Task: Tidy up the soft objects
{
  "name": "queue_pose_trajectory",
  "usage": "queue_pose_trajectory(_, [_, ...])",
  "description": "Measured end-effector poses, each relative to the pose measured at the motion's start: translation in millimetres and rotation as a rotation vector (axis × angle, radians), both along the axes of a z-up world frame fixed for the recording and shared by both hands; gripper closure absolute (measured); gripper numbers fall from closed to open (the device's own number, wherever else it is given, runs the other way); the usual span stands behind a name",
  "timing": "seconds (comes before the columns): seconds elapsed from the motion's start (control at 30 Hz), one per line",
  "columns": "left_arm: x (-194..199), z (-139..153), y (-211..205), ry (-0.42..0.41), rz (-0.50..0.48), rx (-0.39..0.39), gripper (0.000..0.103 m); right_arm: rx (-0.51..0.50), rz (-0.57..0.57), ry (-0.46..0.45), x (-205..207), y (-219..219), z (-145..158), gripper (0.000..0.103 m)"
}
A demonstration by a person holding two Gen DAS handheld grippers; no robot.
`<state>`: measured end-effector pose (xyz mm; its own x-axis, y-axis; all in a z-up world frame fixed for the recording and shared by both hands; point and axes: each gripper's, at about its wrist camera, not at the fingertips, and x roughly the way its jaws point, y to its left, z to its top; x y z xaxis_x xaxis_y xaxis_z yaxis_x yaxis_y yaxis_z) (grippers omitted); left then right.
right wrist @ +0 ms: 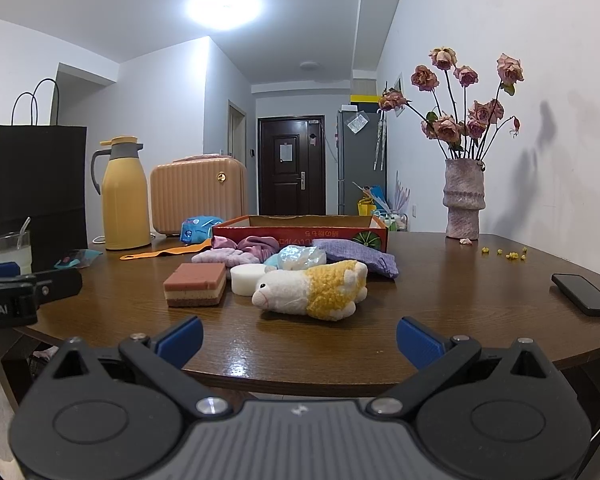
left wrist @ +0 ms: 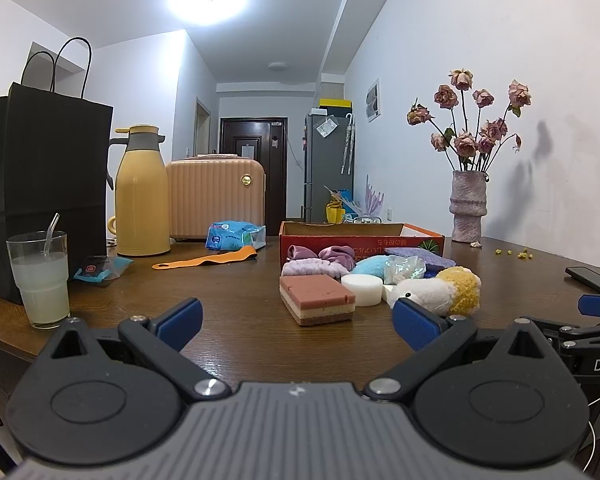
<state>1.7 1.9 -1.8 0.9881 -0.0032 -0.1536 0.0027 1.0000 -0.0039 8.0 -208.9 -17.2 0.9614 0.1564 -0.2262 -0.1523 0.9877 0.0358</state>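
A black paper bag (left wrist: 40,184) stood at the table's far left, with a glass of pale drink (left wrist: 40,278) and its straw in front. Beside the bag sat a yellow thermos jug (left wrist: 142,196), then a peach ribbed suitcase (left wrist: 216,200). A blue wipes packet (left wrist: 234,236) lay near an orange strap (left wrist: 204,260) on the brown table (left wrist: 236,320). Over right, a textured vase (right wrist: 463,200) held dried roses (right wrist: 464,96) (petals and yellow crumbs scattered nearby). A dark phone (right wrist: 582,294) rested at the right edge, cable attached.

L gripper (left wrist: 298,318) & R gripper (right wrist: 299,338): level, side by side, jaws wide apart, nothing held
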Motion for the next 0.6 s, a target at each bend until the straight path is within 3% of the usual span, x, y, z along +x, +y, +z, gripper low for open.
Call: queue_pose_trajectory(0.6, [-0.5, 0.2, 0.1, -0.001, -0.001, 0.0, 0.0, 0.001, 0.0, 0.0, -0.1, -0.4, 0.2, 0.0])
